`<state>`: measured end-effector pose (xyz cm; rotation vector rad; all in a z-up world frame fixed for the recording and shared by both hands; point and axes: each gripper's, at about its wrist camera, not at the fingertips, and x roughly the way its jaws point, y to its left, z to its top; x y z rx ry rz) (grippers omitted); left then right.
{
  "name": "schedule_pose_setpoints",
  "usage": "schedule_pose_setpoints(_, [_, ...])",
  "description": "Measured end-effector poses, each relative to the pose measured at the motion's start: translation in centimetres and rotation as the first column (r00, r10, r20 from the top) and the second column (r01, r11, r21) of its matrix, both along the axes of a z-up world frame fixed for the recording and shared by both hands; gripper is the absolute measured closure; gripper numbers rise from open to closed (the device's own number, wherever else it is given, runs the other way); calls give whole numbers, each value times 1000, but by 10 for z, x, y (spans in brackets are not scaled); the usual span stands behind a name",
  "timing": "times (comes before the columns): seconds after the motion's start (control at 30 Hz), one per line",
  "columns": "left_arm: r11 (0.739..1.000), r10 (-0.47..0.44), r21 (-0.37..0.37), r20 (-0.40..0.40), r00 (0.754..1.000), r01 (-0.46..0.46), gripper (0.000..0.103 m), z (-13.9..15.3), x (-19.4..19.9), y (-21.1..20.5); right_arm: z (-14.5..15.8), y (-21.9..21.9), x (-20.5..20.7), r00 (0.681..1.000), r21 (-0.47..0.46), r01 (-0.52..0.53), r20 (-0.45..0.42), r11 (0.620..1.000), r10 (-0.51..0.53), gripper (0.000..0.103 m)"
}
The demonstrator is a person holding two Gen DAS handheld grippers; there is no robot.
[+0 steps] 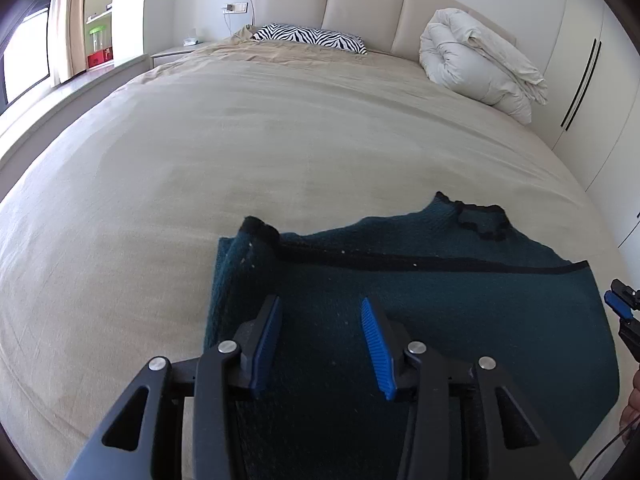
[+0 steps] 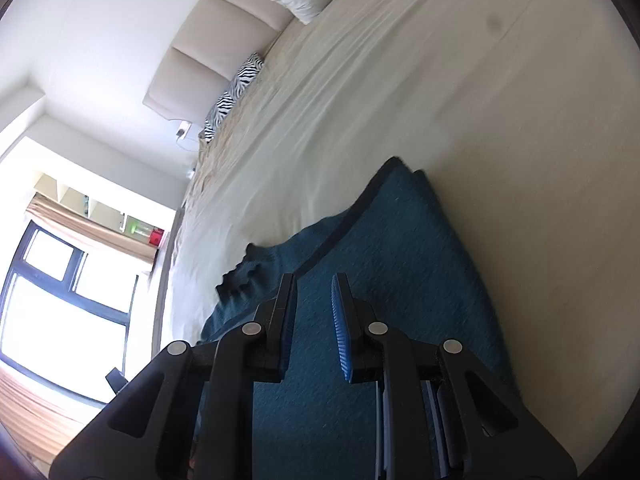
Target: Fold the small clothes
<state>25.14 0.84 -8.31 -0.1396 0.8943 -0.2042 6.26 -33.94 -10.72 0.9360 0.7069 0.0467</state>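
Near the bed's (image 1: 280, 128) foot edge lies a soft, floppy teal knit cardigan (image 1: 440, 304), best pinched by its dark-trimmed hem corners, while left gripper (image 1: 320, 344) and right gripper (image 2: 314, 328) hover part-open, empty.

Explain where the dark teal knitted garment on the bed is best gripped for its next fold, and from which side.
Probably the raised fold at the dark teal knitted garment's left end, near the black-trimmed corner. There the fabric stands off the bedsheet, so a pad can slip under; elsewhere it lies flat. The left gripper, open above, could descend from the near side.
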Motion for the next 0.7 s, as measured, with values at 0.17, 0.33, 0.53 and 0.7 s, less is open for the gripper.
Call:
schedule_pose_setpoints(0.17, [995, -92, -49, 19, 996, 92, 47, 14, -76, -27, -6, 100, -25, 974, 65, -222, 51, 973, 219, 85])
schedule_pose_setpoints(0.33, [997, -80, 15, -76, 994, 82, 43, -24, -94, -36, -61, 161, -28, 953, 141, -285, -62, 948, 296, 85])
schedule_pose_setpoints(0.53, [992, -109, 62, -70, 992, 113, 43, -29, -95, -35, -84, 112, -49, 987, 244, -141, -34, 960, 154, 89])
schedule_pose_setpoints(0.7, [991, -110, 64, -61, 992, 114, 43, -30, -95, -37, -77, 53, -82, 999, 213, 34, -46, 976, -25, 89])
